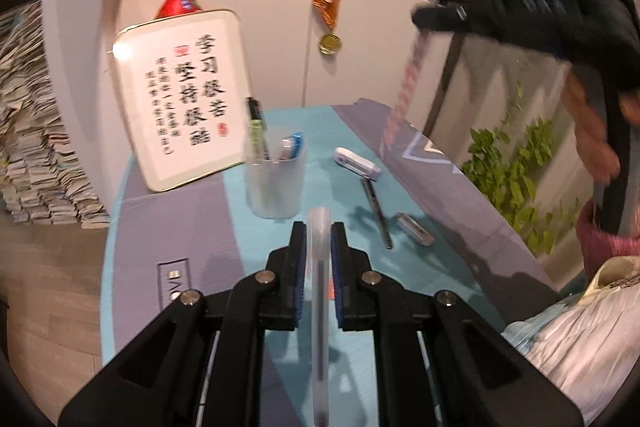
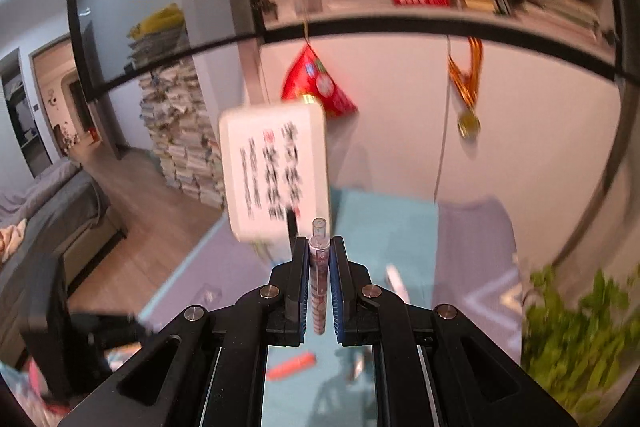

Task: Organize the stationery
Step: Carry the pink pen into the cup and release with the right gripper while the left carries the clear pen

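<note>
Left hand-held gripper (image 1: 319, 247) is clamped on a frosted translucent pen (image 1: 319, 291), which lies lengthwise between the blue pads with its capped end projecting past the tips toward the pen cup (image 1: 275, 183). Gripping the barrel along the finger line probably serves to bring the pen end-first over the cup's mouth. Right hand-held gripper (image 2: 319, 259) is likewise closed on a patterned pen (image 2: 319, 283), its clear tip standing above the fingertips; in the left wrist view that tool appears far right and raised, with the patterned pen hanging blurred beneath it.

The cup stands mid-worktop and already contains a green marker (image 1: 256, 131) and a blue-capped item (image 1: 294, 145). To its right, loose on the teal-and-lilac worktop (image 1: 168, 219), lie a white correction-tape-like object (image 1: 357, 163), a slim dark pen (image 1: 376, 215) and a small grey cap or eraser (image 1: 414, 229), these judged still unsorted. A calligraphy plaque (image 1: 184, 99) leans against the far wall, left of the cup.

Motion blur degrades the right wrist view: the plaque text is illegible, and a red object (image 2: 292, 365) on the near worktop cannot be identified. The cup is hidden there behind the fingers. Lower ends of both held pens are cut off by the tool bodies.
</note>
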`<action>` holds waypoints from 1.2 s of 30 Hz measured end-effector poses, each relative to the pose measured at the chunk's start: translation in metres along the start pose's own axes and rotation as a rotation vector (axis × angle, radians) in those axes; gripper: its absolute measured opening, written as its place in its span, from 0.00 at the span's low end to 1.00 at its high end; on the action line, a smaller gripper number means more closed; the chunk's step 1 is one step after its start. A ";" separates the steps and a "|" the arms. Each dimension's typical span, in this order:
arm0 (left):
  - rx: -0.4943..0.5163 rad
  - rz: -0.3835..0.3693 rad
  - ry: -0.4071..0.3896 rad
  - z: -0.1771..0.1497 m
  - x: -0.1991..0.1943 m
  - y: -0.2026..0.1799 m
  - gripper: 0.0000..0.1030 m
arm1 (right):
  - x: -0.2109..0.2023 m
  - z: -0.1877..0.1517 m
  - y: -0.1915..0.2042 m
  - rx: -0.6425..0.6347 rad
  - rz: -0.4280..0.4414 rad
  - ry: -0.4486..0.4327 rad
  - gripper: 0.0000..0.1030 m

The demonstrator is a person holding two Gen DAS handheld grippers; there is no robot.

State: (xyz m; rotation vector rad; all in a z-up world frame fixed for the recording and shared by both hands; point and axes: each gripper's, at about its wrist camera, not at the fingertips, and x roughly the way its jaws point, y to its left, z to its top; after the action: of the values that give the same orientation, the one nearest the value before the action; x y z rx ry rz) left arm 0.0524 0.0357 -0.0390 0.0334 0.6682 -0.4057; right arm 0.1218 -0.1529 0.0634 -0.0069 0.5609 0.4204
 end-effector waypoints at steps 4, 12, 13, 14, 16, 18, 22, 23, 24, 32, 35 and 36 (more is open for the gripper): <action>-0.027 0.024 -0.031 0.001 -0.010 0.013 0.09 | 0.015 0.025 0.018 -0.044 -0.022 -0.043 0.10; -0.071 0.044 -0.092 0.012 -0.023 0.035 0.09 | 0.070 0.029 0.021 0.000 -0.024 -0.013 0.10; -0.071 0.045 -0.097 0.013 -0.023 0.037 0.09 | 0.074 0.029 0.021 0.003 -0.025 -0.008 0.10; -0.070 0.046 -0.101 0.014 -0.023 0.038 0.09 | 0.081 0.028 0.020 0.004 -0.026 0.002 0.10; -0.071 0.045 -0.106 0.016 -0.022 0.041 0.09 | 0.090 0.025 0.019 0.006 -0.026 0.020 0.10; -0.074 0.046 -0.107 0.017 -0.020 0.044 0.09 | 0.101 0.021 0.018 0.004 -0.024 0.040 0.10; -0.083 0.039 -0.104 0.019 -0.014 0.047 0.09 | 0.123 0.011 0.017 -0.001 -0.028 0.098 0.10; -0.084 0.039 -0.103 0.020 -0.013 0.047 0.09 | 0.128 0.008 0.016 0.000 -0.031 0.111 0.10; -0.084 0.040 -0.104 0.021 -0.013 0.047 0.09 | 0.132 0.005 0.015 0.004 -0.030 0.124 0.10; -0.086 0.040 -0.109 0.026 -0.010 0.048 0.09 | 0.151 -0.016 0.006 0.046 -0.010 0.208 0.10; -0.082 0.039 -0.111 0.029 -0.010 0.046 0.09 | 0.154 -0.021 0.004 0.055 -0.003 0.229 0.10; -0.081 0.037 -0.111 0.030 -0.010 0.045 0.09 | 0.155 -0.022 0.003 0.058 0.000 0.235 0.10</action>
State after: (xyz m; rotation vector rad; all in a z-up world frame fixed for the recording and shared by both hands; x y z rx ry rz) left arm 0.0798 0.0764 -0.0139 -0.0528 0.5728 -0.3419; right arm 0.2279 -0.0931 -0.0356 -0.0010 0.8048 0.4058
